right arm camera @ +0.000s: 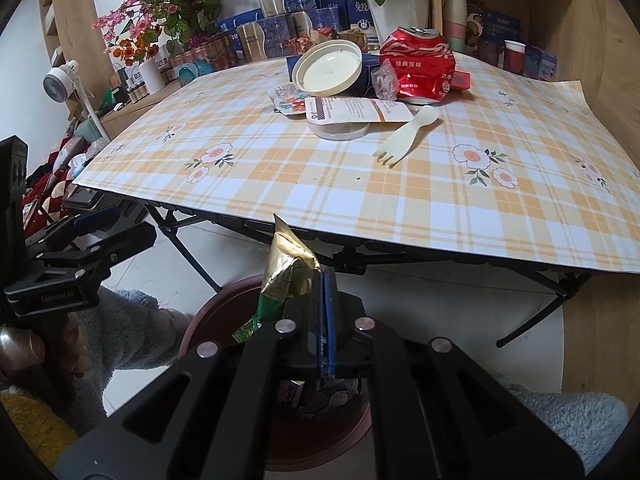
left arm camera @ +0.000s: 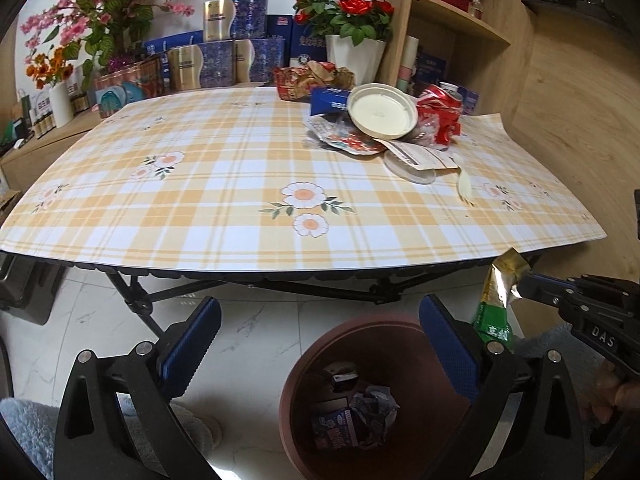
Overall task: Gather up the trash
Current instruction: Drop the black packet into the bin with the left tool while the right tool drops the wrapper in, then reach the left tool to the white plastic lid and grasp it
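While much of the trash is still on the table (right arm camera: 400, 208), we judge the job partly done: the brown bin (left arm camera: 304, 376) on the floor already holds a crumpled wad and a couple of printed packets. Our right gripper (right arm camera: 324, 300) is clenched on a gold and green wrapper (right arm camera: 286, 272), held just off the table's near edge and above the bin's rim, not yet dropped in. Our left gripper (left arm camera: 320, 344) hangs released over the bin, jaws wide, nothing between them. Left on the cloth, bunched at the far side, are a crushed red can (right arm camera: 418, 66), a white lid (right arm camera: 328, 66), a flat white pouch (right arm camera: 358, 110) lying over a clear lid (right arm camera: 340, 130), a flowered packet (right arm camera: 290, 102), a blue box (left arm camera: 330, 102) and a pale spork (right arm camera: 408, 136) just apart from the heap. Writing: the can bears Coca-Cola script with Chinese characters; the right gripper's body reads "DAS" in the left view; the wrapper shows white characters we cannot read; the pouch carries a barcode.
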A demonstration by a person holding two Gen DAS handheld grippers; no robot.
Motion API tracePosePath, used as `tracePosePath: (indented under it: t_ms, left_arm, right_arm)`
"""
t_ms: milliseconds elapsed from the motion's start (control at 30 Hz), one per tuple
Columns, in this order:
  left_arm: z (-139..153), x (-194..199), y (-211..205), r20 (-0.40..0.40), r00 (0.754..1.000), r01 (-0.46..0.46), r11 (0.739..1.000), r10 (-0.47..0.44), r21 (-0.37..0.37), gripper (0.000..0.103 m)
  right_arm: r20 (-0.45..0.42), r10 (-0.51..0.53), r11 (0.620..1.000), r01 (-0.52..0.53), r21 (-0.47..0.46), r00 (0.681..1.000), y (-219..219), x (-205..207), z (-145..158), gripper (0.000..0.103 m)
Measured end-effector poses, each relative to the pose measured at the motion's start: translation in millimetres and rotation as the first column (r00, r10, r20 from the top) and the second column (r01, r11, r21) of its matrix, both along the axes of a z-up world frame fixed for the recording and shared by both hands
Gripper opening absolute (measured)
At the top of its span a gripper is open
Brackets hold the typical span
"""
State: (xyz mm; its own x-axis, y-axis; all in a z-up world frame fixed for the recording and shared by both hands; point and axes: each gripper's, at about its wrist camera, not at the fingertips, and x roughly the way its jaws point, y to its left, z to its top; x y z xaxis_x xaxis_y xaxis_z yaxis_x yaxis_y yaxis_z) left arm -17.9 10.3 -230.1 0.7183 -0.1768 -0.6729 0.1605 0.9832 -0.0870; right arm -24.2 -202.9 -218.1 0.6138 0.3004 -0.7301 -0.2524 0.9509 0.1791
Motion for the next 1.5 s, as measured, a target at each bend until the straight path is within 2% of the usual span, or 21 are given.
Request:
tracePosePath:
  t_ms: [267,367,400,433,467,500,533,700,1133,1333,1500]
  left_arm:
    - [0,0,4,0.000,1.000,-0.022,1.000,0.022,0.004,0.097]
    - [0,-1,4,0.003,1.000,-0.022,1.000,0.022,0.008,0.097]
    - [0,-1,4,0.004,1.000,-0.022,1.000,0.022,0.008,0.097]
    - [0,-1,4,0.004,1.000,-0.022,1.000,0.022,0.009,0.097]
    - [0,0,4,0.004,1.000,-0.023,1.000,0.023,0.009,0.097]
    - [0,0,4,0.004,1.000,-0.023,1.000,0.023,0.009,0.097]
    - [0,0,4,0.004,1.000,-0.024,1.000,0.024,0.009,0.097]
    - [0,0,5,0.006,1.000,-0.031,0.999,0.031,0.009,0.097]
    - [1,0,7,0.005,0.999,-0.043,0.999,0.043,0.017,0.097]
    - [-2,3,9,-0.010,0.998,-0.056,0.998,0.056,0.012,0.097]
    - [-2,7,2,-0.027,0.999,-0.020,1.000,0.021,0.023,0.097]
  right_arm:
    - [0.000,0.019,1.000,-0.019,0.004,1.000,4,0,0,0.006]
    - [-0.001,0.021,1.000,-0.021,-0.007,1.000,6,0,0,0.011]
    - [0.003,0.019,1.000,-0.019,-0.007,1.000,6,0,0,0.022]
    - [0.006,0.016,1.000,-0.016,-0.006,1.000,6,0,1,0.044]
    - [0.011,0.011,1.000,-0.011,-0.004,1.000,5,-1,2,0.059]
    - [0.018,0.002,1.000,-0.002,-0.005,1.000,5,-1,2,0.088]
    - [0.035,-0.017,1.000,0.017,-0.008,0.999,4,-3,4,0.092]
    - [0.006,-0.058,0.998,0.058,-0.007,0.998,-2,2,0,0.097]
    - [-0.023,-0.079,0.997,0.079,-0.001,0.997,-6,5,-5,0.097]
    - [-0.029,-0.086,0.996,0.087,0.026,0.996,-10,7,-4,0.097]
    - [-0.030,-0.144,0.984,0.146,0.103,0.989,-29,14,0,0.097]
